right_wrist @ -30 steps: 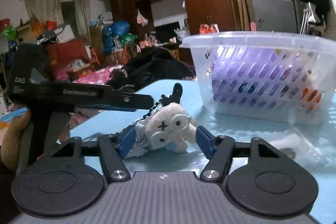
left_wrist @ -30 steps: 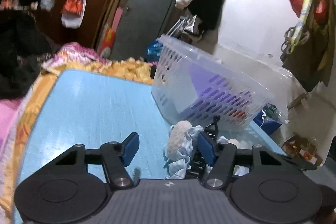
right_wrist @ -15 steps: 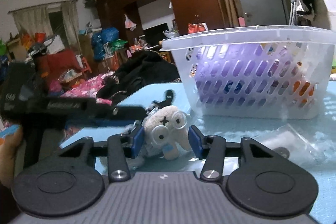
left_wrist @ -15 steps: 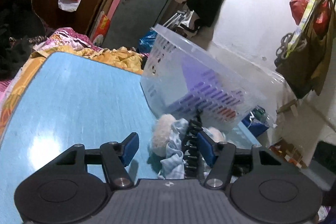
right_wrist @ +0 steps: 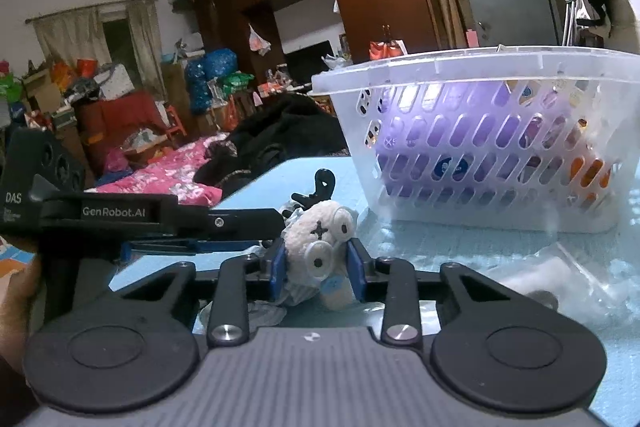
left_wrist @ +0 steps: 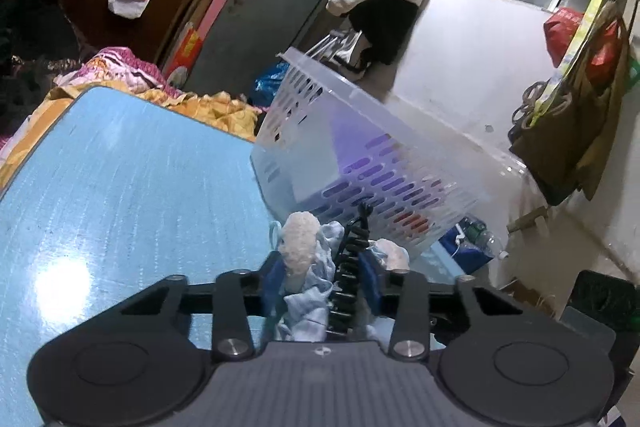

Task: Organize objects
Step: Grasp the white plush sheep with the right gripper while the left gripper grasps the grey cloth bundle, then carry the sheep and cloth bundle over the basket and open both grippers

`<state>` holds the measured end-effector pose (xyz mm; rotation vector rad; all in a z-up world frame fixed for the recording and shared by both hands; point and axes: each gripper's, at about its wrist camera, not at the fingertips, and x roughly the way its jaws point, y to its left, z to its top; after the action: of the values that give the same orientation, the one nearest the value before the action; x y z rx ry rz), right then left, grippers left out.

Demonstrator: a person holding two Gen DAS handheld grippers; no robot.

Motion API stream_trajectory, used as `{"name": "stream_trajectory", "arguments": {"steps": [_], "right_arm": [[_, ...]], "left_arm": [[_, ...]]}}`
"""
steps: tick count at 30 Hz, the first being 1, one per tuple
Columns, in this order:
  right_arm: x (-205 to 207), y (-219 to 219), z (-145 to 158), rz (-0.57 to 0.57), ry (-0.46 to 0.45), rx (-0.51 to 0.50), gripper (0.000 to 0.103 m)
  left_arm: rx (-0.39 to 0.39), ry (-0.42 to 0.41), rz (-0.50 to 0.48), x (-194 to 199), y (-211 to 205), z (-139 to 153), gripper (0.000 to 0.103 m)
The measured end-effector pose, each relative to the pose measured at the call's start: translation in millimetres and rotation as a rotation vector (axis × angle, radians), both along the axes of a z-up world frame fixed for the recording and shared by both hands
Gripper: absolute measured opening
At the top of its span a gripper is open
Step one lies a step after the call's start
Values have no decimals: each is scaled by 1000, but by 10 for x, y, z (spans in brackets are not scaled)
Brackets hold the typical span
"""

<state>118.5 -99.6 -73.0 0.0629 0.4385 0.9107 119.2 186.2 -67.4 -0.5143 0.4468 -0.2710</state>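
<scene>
Left gripper [left_wrist: 322,281]: one, seen from its own wrist camera and again from the side in the right wrist view [right_wrist: 256,227], where it reaches in from the left; its two blue pads are drawn in against the plush toy, one on each side, clamped on it.
Plush toy [right_wrist: 320,247]: one, a small white fuzzy figure with two round goggle eyes, a stitched cross on its face, a pale blue garment and a black coiled cord on top; it sits low over the blue table, just in front of the basket, pinched by both grippers at once. In the left wrist view [left_wrist: 304,247] its fuzzy white back and blue cloth fill the gap between the pads.
Right gripper [right_wrist: 318,269]: one; its two blue pads press on the toy's left and right flanks, closed on it.
Table [left_wrist: 120,195]: one, light blue, with a bright glare patch near the left edge.
Basket [right_wrist: 480,139]: one, translucent white plastic with slotted walls, standing on the table behind and to the right of the toy, apart from it; purple and orange contents show through the slots, too blurred to count.
Clear plastic bag [right_wrist: 560,275]: one, crumpled, lying on the table to the right of the toy, in front of the basket.
</scene>
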Motion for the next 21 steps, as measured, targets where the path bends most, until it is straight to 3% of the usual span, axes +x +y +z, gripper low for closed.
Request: {"name": "stream_trajectory", "arguments": {"steps": [5,6,9,14,21], "right_arm": [[-13,-117,38,3,-21,18,35],[-7,-139,40,-5,-23,18,35],[65,-202,37,-1,4,33,34],[131,-218,3,0,27,18,33],[166,-333,-2,-4,36,0,33]], "left_arm": [[8,-31,-16,-42,-65,22,29],[29,-30,-10,-44,-91,29,19],[44,-12,14,-6,-69,23,19],[19,22,13,92,-31,0,23],[36,59,21,224,-149,47,44]]}}
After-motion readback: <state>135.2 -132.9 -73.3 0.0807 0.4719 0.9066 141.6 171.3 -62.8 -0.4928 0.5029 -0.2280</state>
